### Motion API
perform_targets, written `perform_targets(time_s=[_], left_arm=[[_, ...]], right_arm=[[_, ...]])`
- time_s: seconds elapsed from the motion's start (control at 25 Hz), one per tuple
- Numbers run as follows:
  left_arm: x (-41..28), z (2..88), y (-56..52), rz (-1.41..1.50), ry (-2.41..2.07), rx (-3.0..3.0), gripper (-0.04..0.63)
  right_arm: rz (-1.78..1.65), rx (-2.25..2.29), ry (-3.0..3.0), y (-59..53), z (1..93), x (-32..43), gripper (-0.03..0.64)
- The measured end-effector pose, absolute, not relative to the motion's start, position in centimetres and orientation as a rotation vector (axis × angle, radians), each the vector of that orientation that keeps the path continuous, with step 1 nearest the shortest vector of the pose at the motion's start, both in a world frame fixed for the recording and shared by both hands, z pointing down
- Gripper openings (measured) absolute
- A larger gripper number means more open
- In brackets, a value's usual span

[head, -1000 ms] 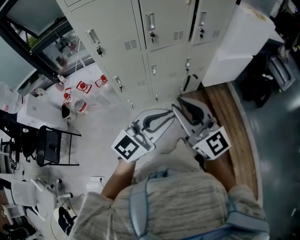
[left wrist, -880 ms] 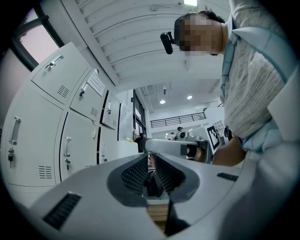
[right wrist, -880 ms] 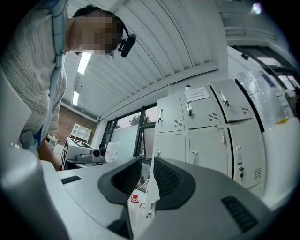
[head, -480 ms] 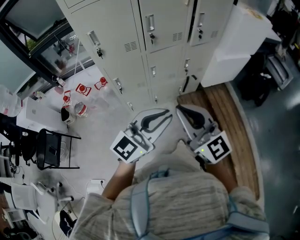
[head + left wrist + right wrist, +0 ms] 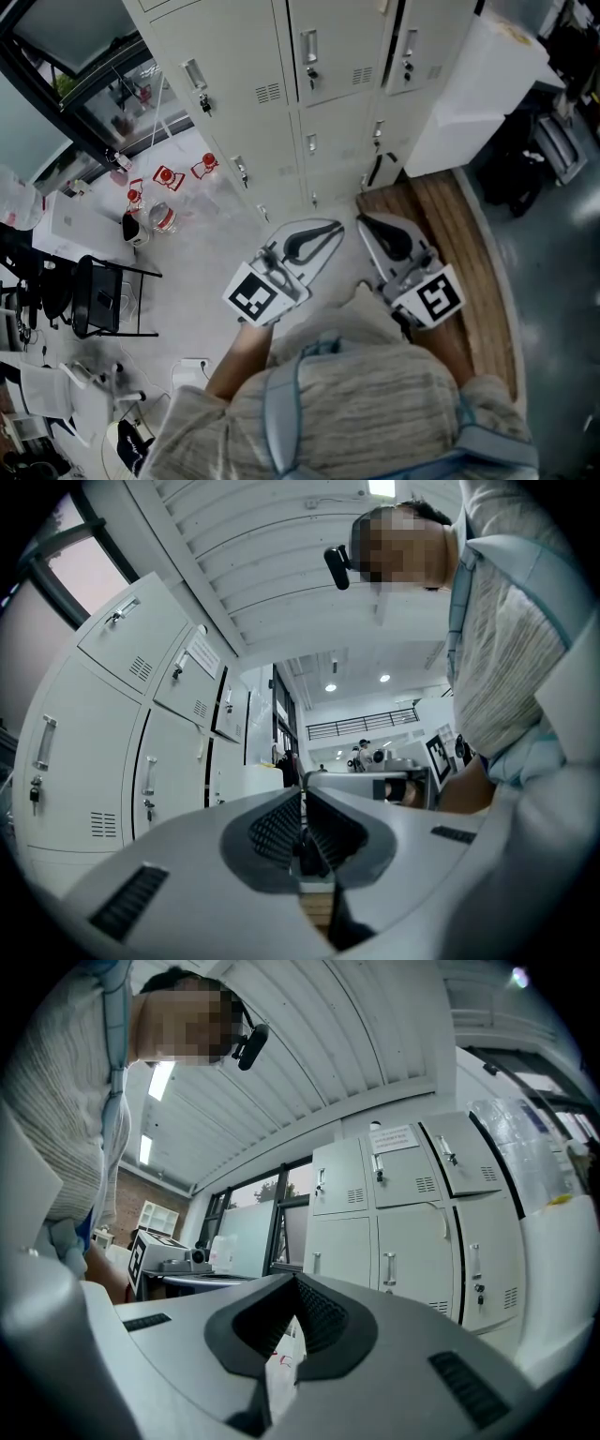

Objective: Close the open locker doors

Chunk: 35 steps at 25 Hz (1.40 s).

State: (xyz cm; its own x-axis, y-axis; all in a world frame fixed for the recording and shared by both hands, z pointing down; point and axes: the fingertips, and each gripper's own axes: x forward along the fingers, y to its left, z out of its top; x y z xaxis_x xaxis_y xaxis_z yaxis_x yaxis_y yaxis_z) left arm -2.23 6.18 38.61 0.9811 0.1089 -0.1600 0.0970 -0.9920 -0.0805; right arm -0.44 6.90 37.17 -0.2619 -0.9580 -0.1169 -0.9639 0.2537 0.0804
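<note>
The left gripper [image 5: 330, 228] and right gripper [image 5: 366, 222] sit side by side before the lockers [image 5: 330, 58]; each has jaws pressed together, pinching nothing.

Right gripper [image 5: 293, 1279], jaws together (nothing between them), white lockers [image 5: 412, 1218] beyond.

Pale floor [image 5: 217, 236] carries the lockers [image 5: 281, 84]; red-white objects [image 5: 169, 175]; a black chair [image 5: 103, 295].
</note>
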Motion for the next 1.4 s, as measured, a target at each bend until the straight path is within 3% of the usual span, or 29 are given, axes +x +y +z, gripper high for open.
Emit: perform_targets(time_s=[0.08,1.4], left_arm=[[-2.4,38.6,5.9,0.255,-0.155,-3.056,0.006],[-0.9,39.7,5.6,0.234,-0.144,-3.083,0.005]], right_arm=[[0.211,-1.883,2.455,6.6,37.2,-0.5,0.003],[0.166,-1.883,2.504,6.8,38.4,0.6,0.003]])
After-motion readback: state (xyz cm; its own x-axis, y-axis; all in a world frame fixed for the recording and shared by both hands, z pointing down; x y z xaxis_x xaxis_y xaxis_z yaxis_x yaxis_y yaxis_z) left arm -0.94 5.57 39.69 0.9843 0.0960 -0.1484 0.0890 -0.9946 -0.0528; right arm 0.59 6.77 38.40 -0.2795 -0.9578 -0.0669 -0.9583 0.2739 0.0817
